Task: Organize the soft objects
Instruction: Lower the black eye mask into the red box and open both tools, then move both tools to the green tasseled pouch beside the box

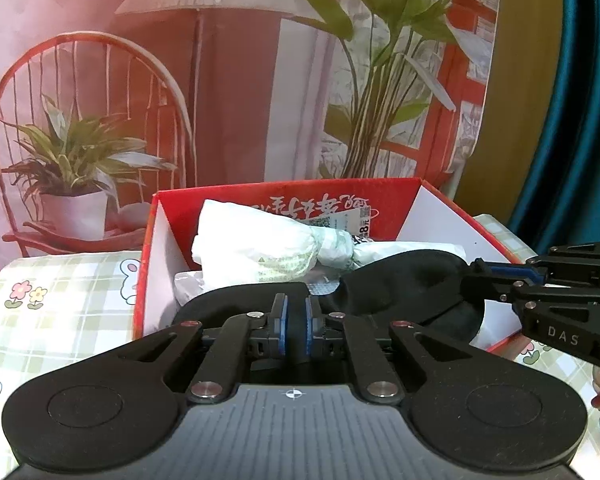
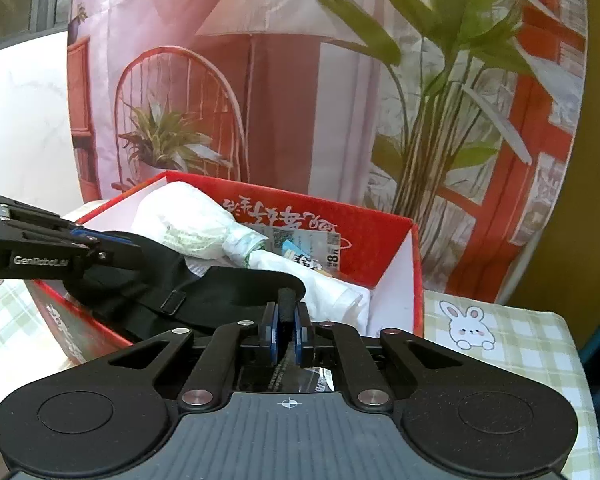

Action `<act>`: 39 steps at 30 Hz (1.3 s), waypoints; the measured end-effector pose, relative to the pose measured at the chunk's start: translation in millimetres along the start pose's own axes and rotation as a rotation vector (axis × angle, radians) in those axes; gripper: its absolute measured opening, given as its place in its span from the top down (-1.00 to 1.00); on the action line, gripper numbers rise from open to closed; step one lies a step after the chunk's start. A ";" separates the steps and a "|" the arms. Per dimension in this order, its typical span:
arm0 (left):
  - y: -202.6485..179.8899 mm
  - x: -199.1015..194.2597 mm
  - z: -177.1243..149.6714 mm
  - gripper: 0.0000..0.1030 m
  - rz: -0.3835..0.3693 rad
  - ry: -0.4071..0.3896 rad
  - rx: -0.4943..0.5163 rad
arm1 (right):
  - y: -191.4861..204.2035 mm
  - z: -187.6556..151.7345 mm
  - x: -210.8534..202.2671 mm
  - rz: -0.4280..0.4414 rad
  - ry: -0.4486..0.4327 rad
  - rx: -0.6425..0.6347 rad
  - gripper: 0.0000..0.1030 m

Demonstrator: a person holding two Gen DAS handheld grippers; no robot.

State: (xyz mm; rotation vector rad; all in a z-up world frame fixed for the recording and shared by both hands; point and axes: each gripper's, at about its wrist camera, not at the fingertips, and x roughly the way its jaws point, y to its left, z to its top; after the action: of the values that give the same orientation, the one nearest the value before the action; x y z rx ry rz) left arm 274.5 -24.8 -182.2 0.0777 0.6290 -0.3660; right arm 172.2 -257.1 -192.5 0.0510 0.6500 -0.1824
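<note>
A black cloth item with a strap and buckle (image 1: 400, 280) (image 2: 220, 292) hangs stretched between both grippers over the open red cardboard box (image 1: 380, 200) (image 2: 380, 248). My left gripper (image 1: 296, 320) is shut on its left end; it also shows in the right wrist view (image 2: 80, 240). My right gripper (image 2: 286, 328) is shut on its other end; it also shows in the left wrist view (image 1: 480, 268). Inside the box lie a tied white-and-green plastic bag (image 1: 256, 240) (image 2: 192, 224) and other white soft packages (image 2: 332, 292).
The box stands on a table with a green checked bunny-print cloth (image 1: 60, 312) (image 2: 500, 340). A printed backdrop with a chair, lamp and plants (image 1: 180, 100) hangs close behind the box. A blue curtain (image 1: 572, 140) is at the right.
</note>
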 end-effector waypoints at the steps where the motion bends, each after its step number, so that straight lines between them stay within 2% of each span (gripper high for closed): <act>1: 1.3 -2.0 -0.6 0.72 0.002 0.001 -0.005 | -1.0 -0.4 -1.8 -0.004 -0.004 0.000 0.82; 2: 1.8 -4.1 -0.3 0.50 0.001 0.000 -0.009 | -2.3 -0.9 -4.3 -0.004 -0.011 0.001 0.74; 3: 2.7 -6.8 -0.4 0.10 0.002 -0.003 -0.014 | -3.6 -1.4 -7.1 -0.007 -0.019 0.002 0.64; 5: 4.4 -14.6 -2.2 -0.33 0.011 -0.022 -0.025 | -6.6 -2.4 -13.7 -0.008 -0.033 0.002 0.58; 7: 5.0 -22.4 -3.3 -0.49 0.013 -0.028 -0.040 | -9.9 -3.8 -21.0 -0.013 -0.043 0.001 0.47; 9: 4.7 -31.0 -5.6 -0.72 0.005 -0.028 -0.060 | -12.8 -6.0 -28.8 -0.012 -0.056 -0.001 0.16; 11: 3.4 -39.7 -10.2 -0.86 0.000 -0.032 -0.072 | -16.4 -9.8 -38.3 -0.004 -0.074 -0.007 -0.06; 12: 2.2 -44.4 -13.5 -0.89 0.001 -0.032 -0.075 | -18.3 -12.8 -43.2 -0.001 -0.081 -0.012 -0.17; 15: -1.0 -53.0 -23.0 -0.90 -0.003 -0.021 -0.086 | -23.1 -22.4 -52.5 0.004 -0.084 -0.021 -0.32; 17: -3.4 -57.8 -29.5 -0.90 -0.009 -0.021 -0.099 | -27.1 -31.5 -58.2 0.008 -0.075 -0.020 -0.34; 22: -13.9 -70.1 -42.2 -0.92 -0.003 -0.045 -0.084 | -30.5 -61.2 -68.6 0.025 -0.046 -0.025 -0.34; 27: -23.0 -70.1 -53.6 -0.92 -0.009 -0.030 -0.084 | -27.8 -94.5 -66.8 0.055 0.028 -0.034 -0.34; 36: -43.7 -44.1 -80.4 -0.91 -0.058 0.059 -0.074 | -13.6 -130.3 -41.9 0.115 0.145 -0.039 -0.33; 39: -47.1 -38.2 -84.6 -0.90 -0.079 0.080 -0.070 | -8.5 -131.7 -35.8 0.137 0.161 -0.033 -0.18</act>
State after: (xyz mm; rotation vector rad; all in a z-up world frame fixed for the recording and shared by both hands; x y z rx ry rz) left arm 181.7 -41.6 -226.3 0.0001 0.7248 -0.4186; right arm 64.1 -246.2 -275.5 0.0791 0.8076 -0.0359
